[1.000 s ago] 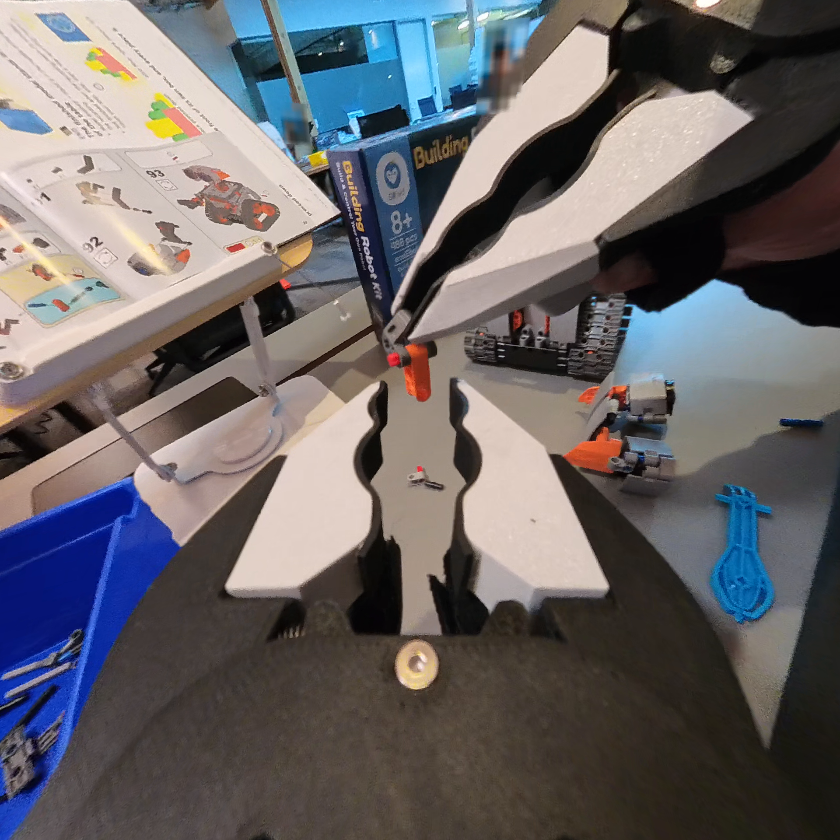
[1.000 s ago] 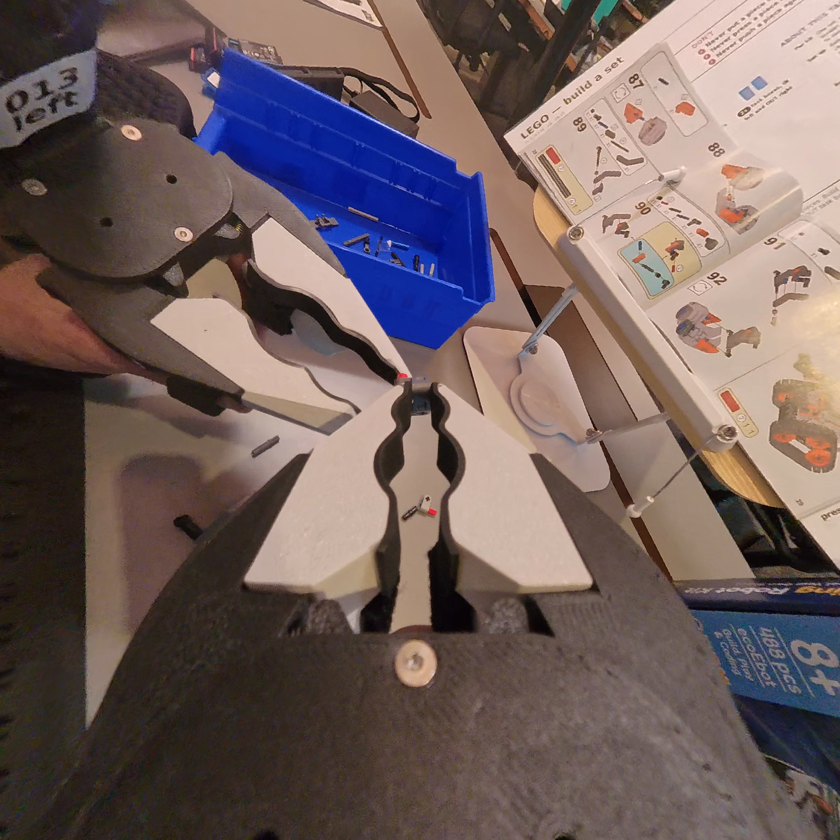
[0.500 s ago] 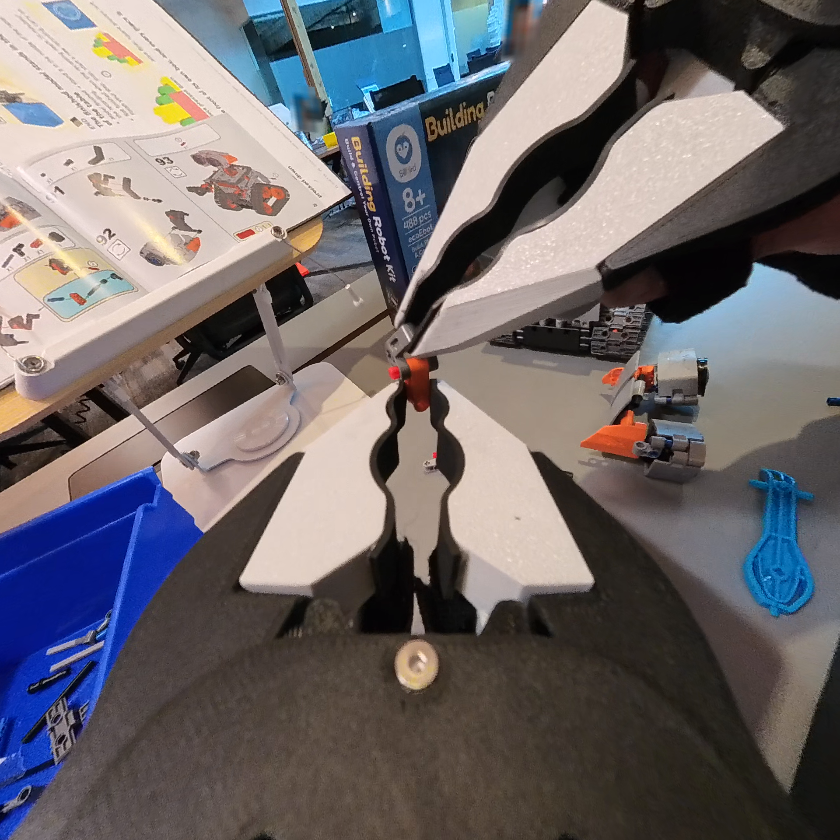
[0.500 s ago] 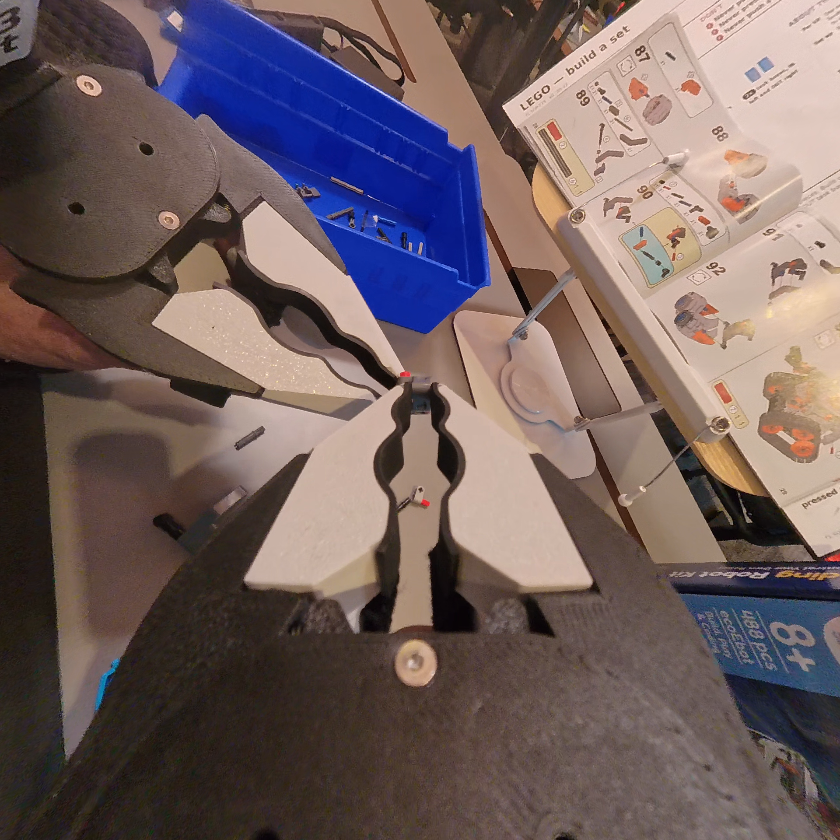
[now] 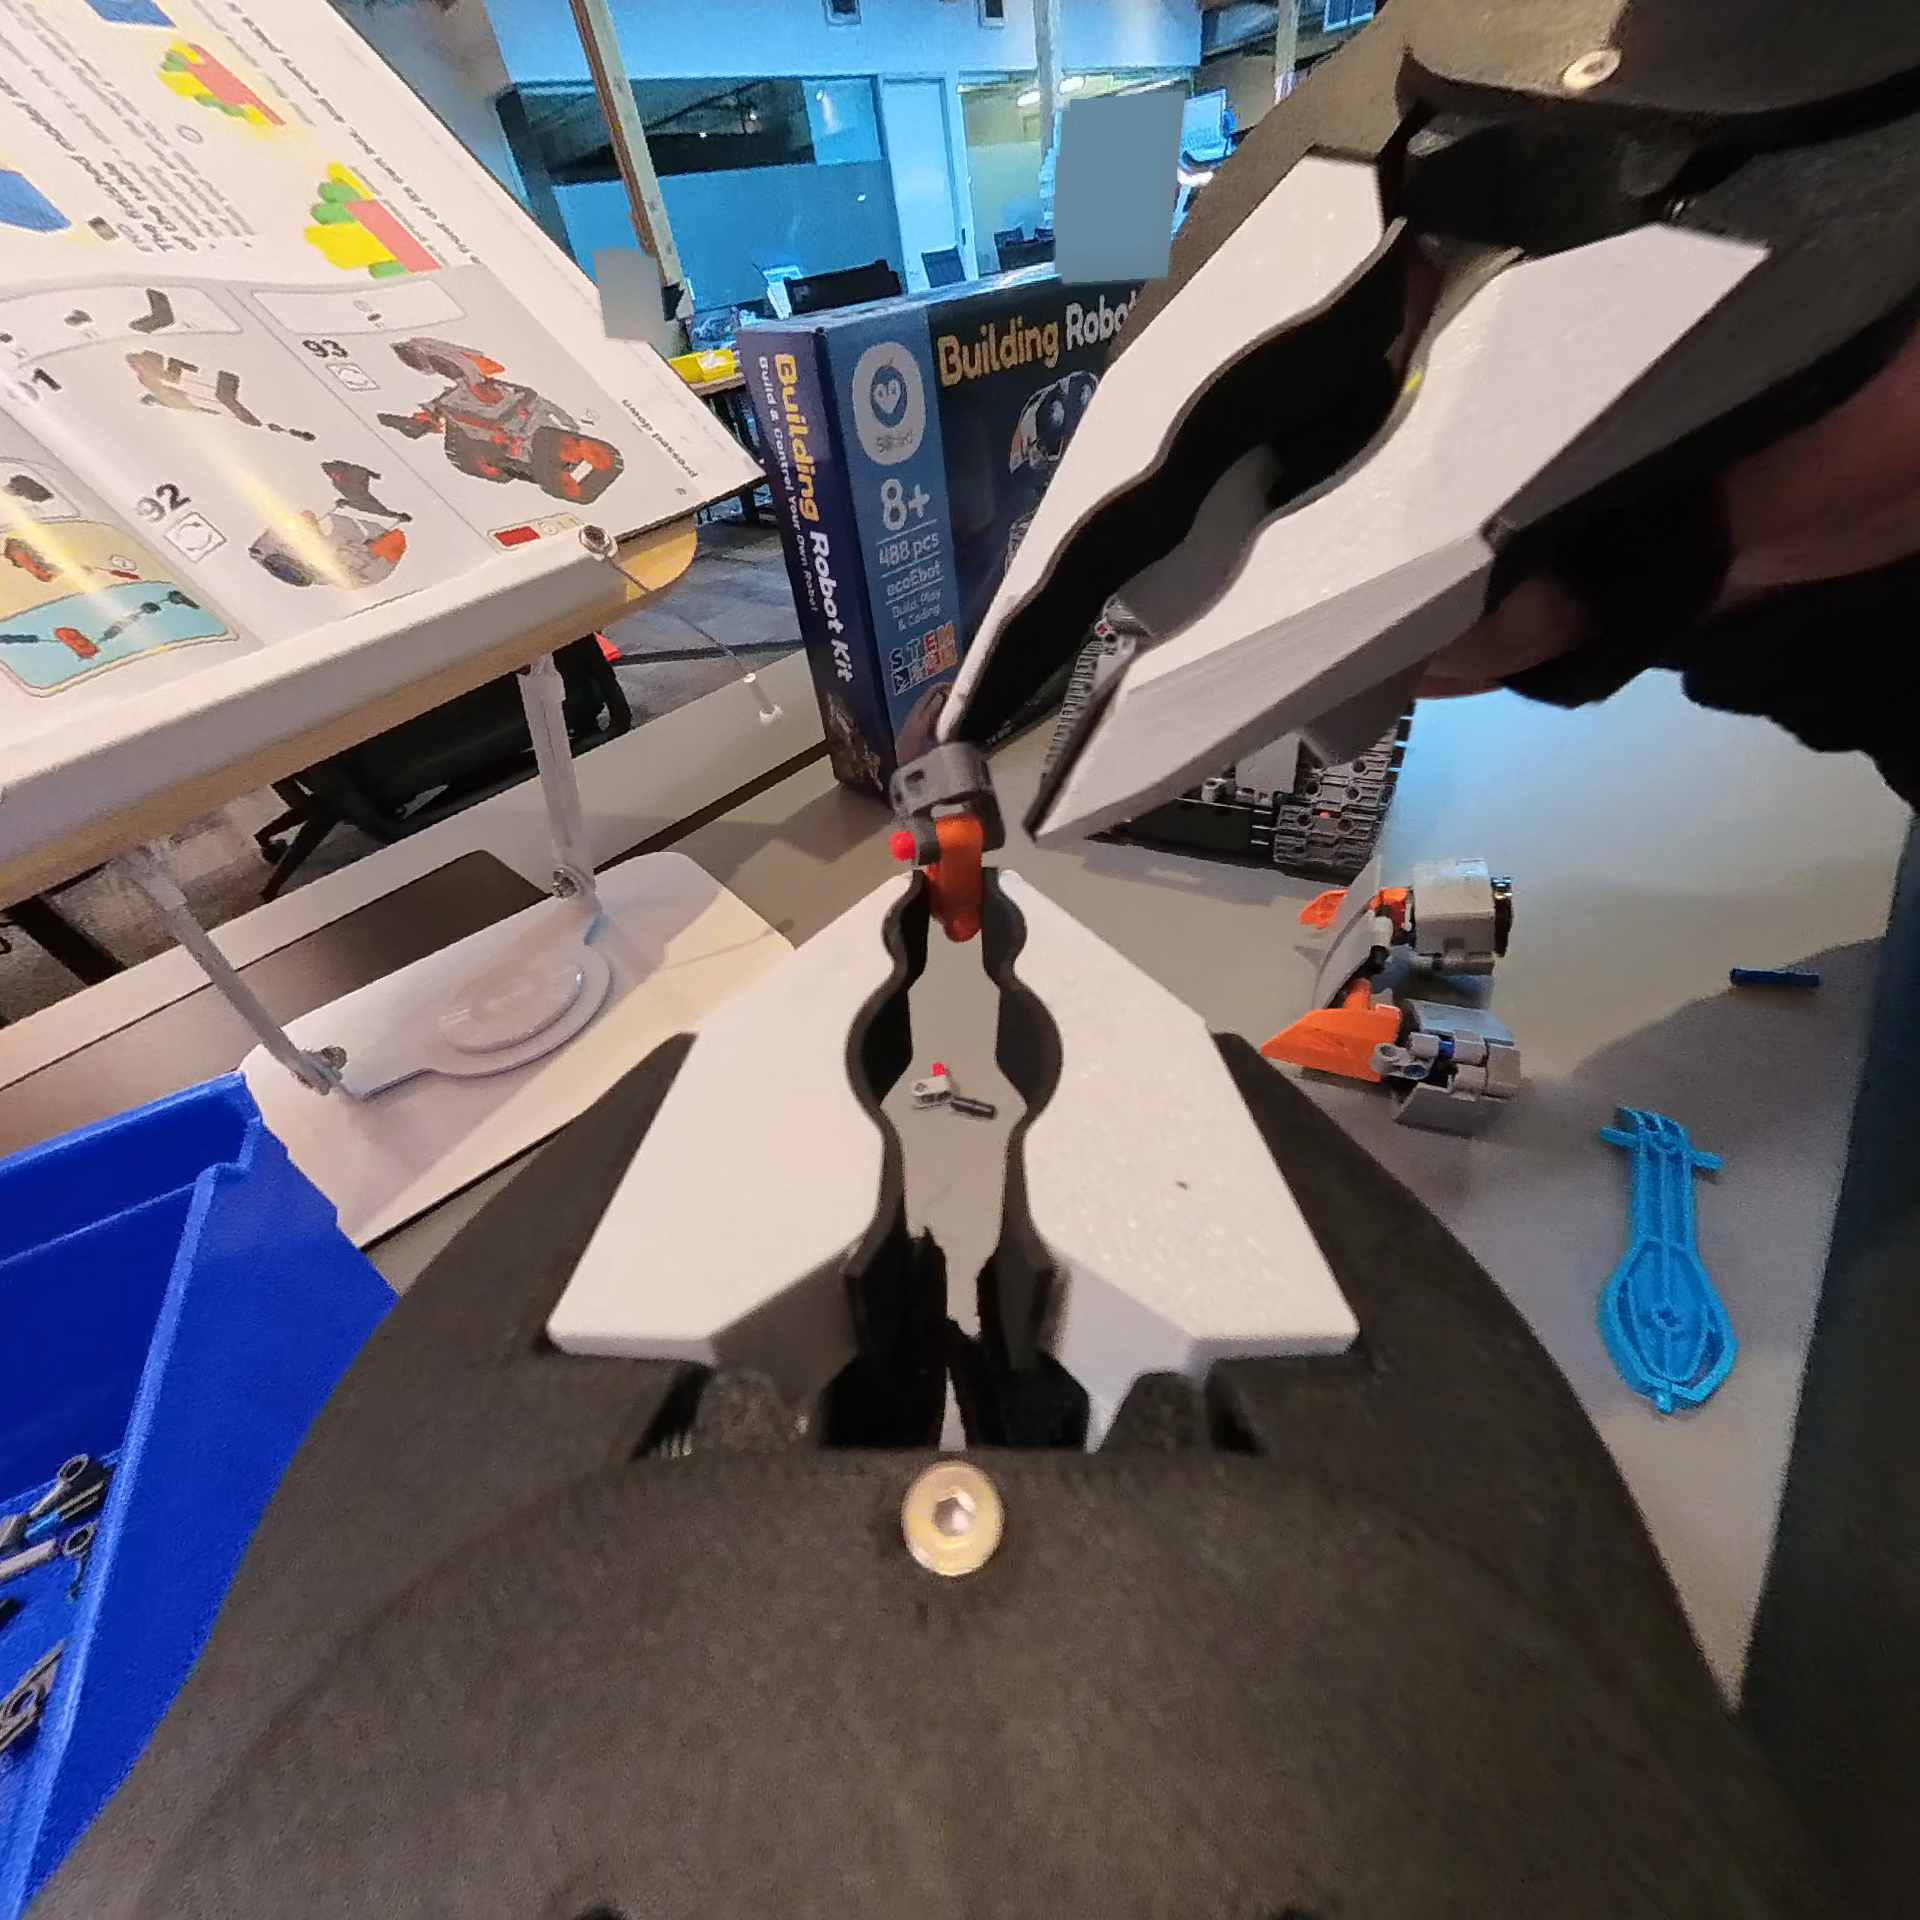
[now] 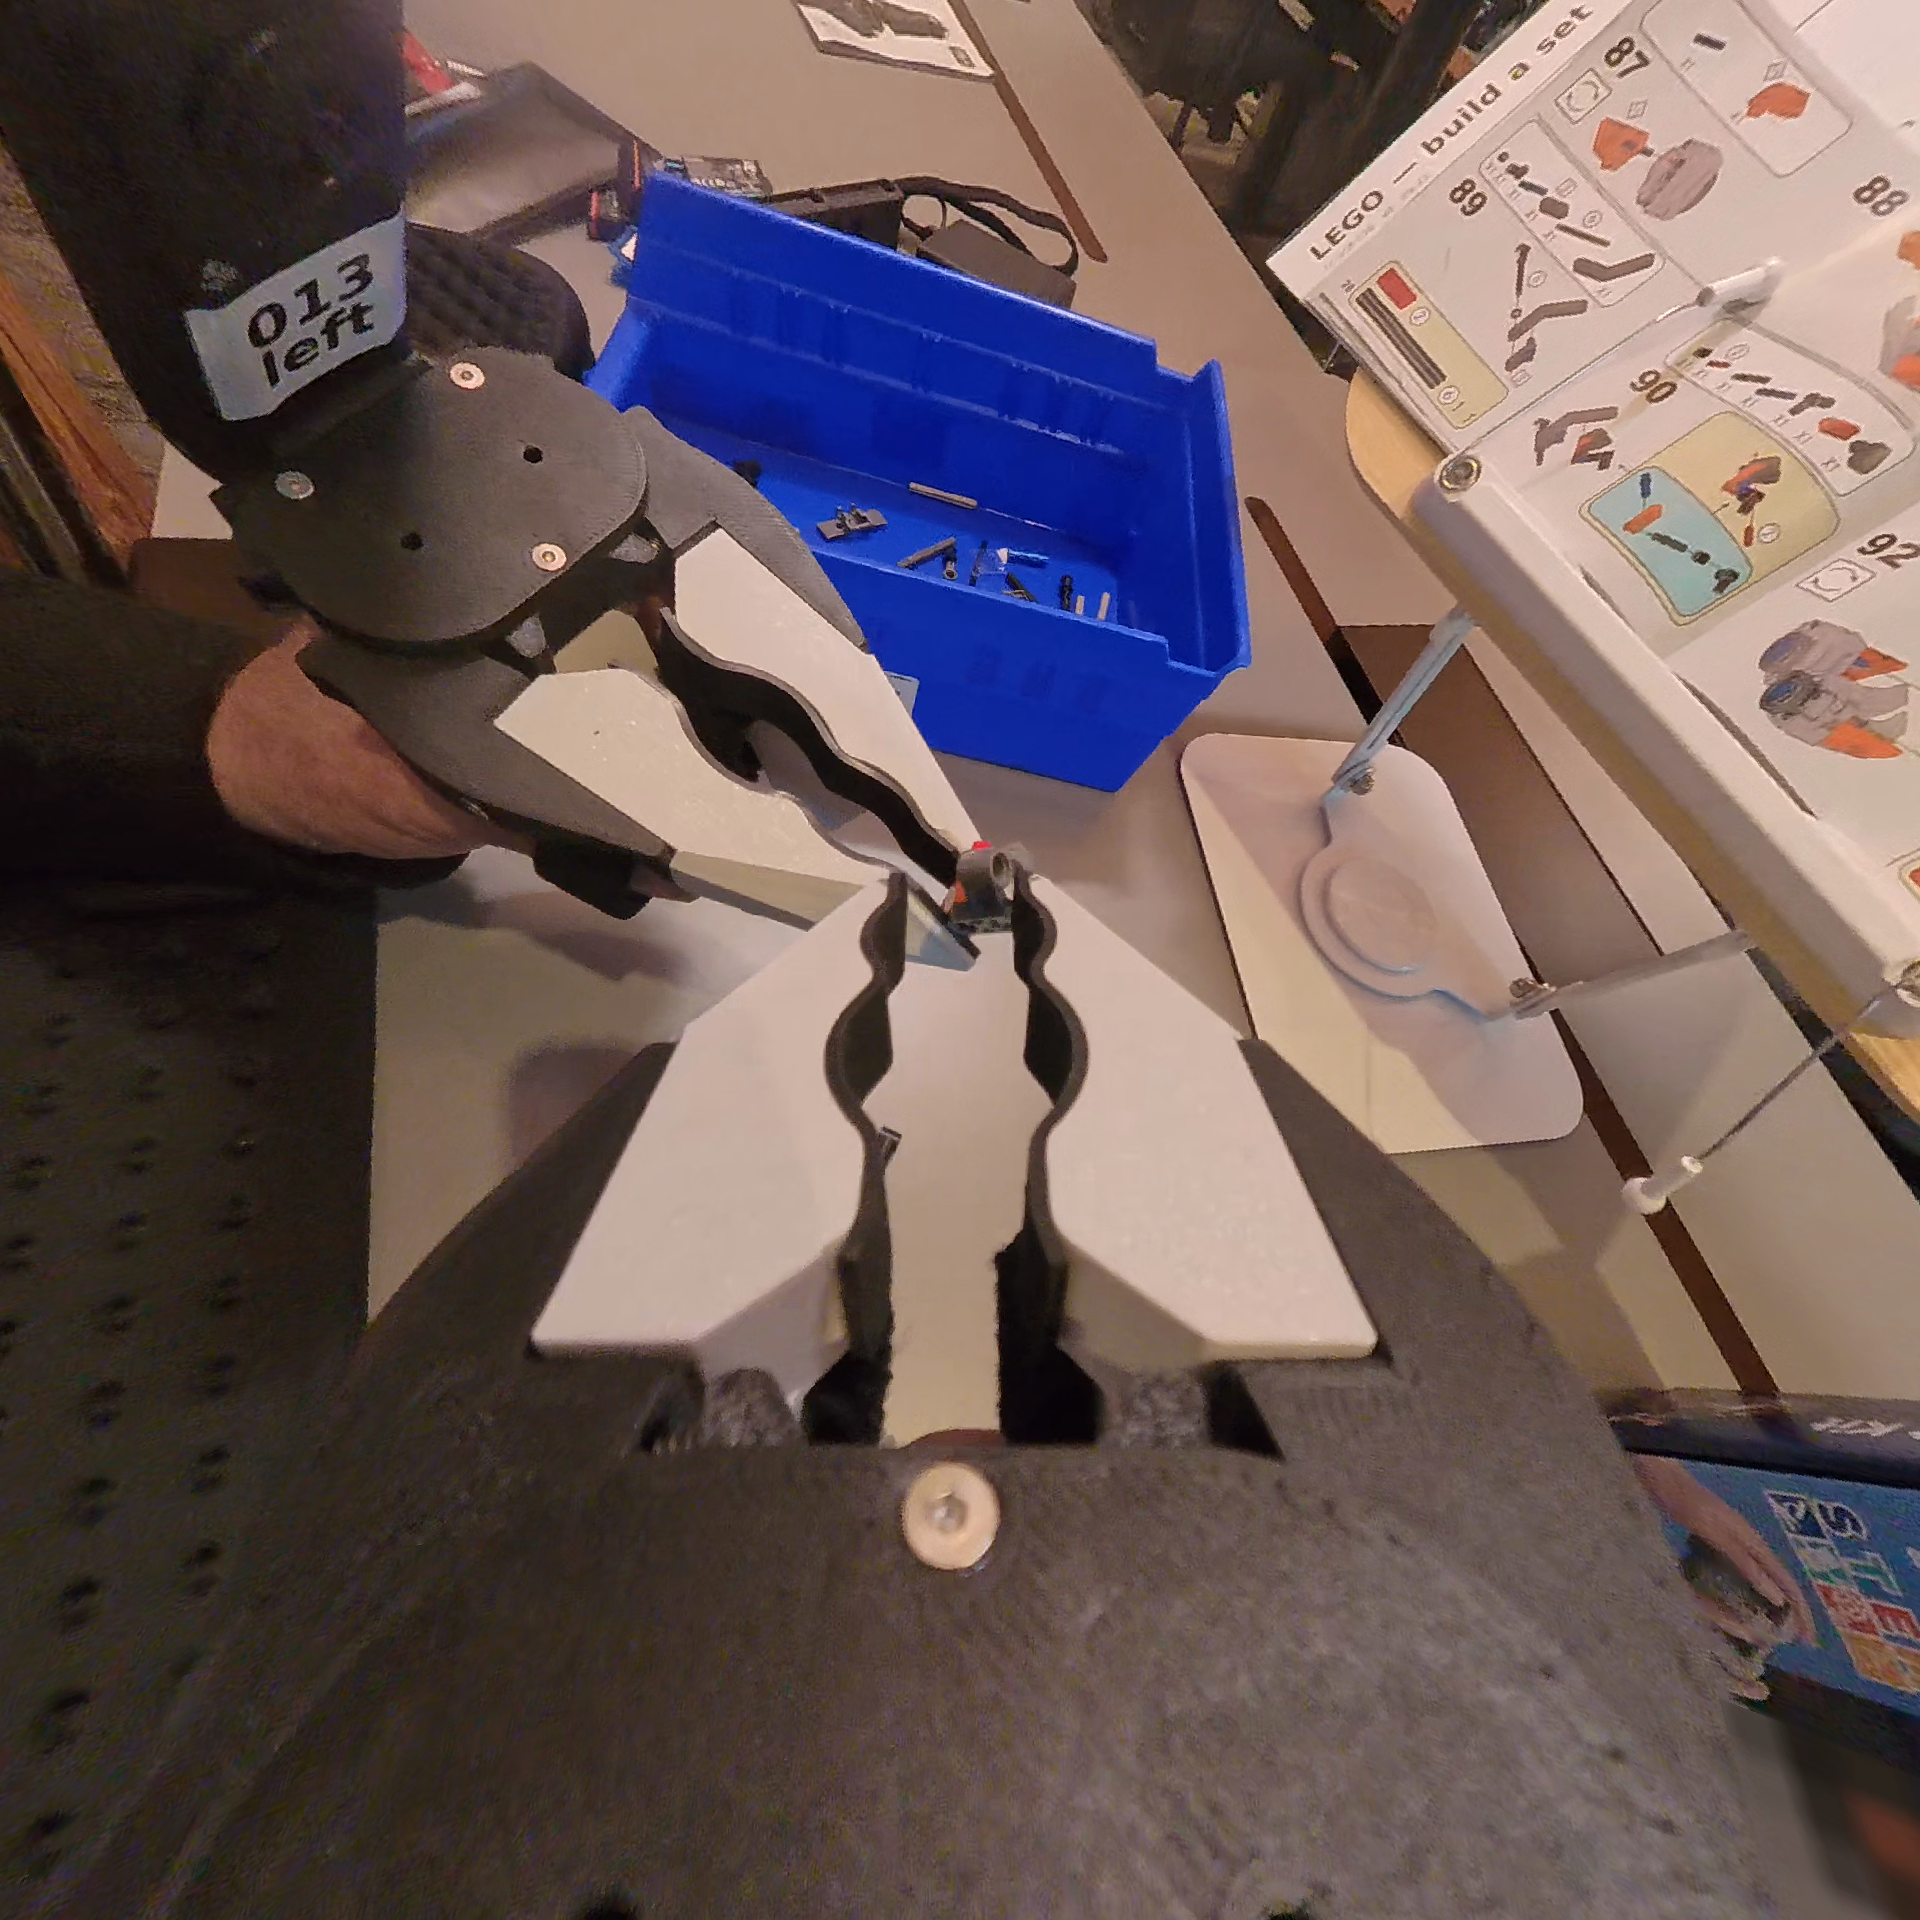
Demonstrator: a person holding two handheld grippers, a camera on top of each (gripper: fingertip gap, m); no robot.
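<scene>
Grey table: my left gripper is pinching orange piece; my right gripper, jaws parted, is touching its grey connector.

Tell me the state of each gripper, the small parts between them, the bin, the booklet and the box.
left gripper: shut on the orange piece
right gripper: open, tips beside the grey connector
grey connector: joined to the orange piece's top
blue bin: open-topped, few small parts inside
instruction booklet: open, tilted on a stand
kit box: upright

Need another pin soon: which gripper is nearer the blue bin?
Left. The left gripper has its body alongside the blue bin; the right gripper reaches in from the far side.
</scene>
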